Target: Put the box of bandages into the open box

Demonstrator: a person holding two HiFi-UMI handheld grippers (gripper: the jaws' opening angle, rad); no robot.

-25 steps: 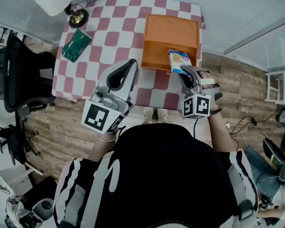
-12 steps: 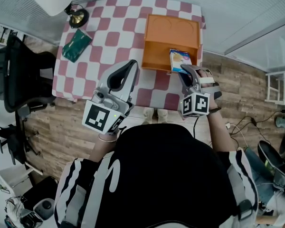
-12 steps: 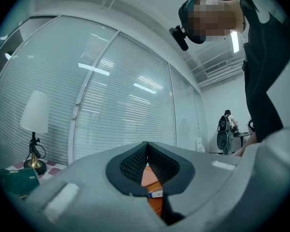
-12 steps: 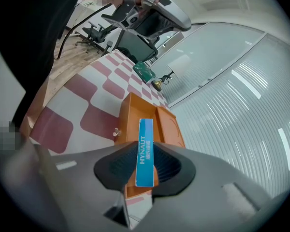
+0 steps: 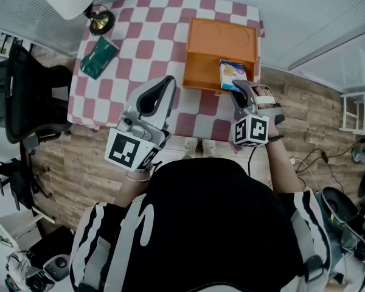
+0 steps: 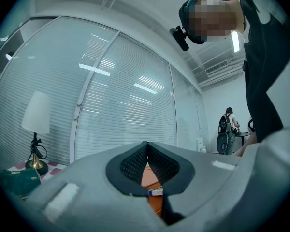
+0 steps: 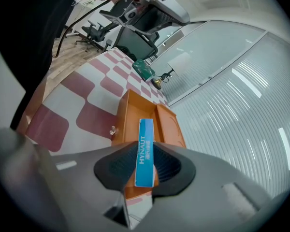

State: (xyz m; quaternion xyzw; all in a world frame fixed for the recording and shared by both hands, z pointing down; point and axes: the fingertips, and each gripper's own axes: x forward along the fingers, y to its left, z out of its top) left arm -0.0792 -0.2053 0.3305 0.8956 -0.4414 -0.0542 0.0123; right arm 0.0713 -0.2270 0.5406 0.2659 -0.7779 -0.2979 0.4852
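The tablecloth (image 5: 146, 47) is checked in dusky red and white, the open box (image 5: 222, 41) plain orange. The box of bandages (image 7: 145, 149) shows a blue edge with white lettering, and the pouch (image 5: 98, 56) is dark green.

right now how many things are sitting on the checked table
3: a lamp at the far left corner, a green pouch just nearer, an orange box at right. More may be hidden.

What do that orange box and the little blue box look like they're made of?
Orange box: probably wood or fibreboard, smooth satin orange finish; thick straight walls and a small metal clasp. Blue box: likely thin printed cardboard, slightly glossy; sharp folded edges and printed lettering.
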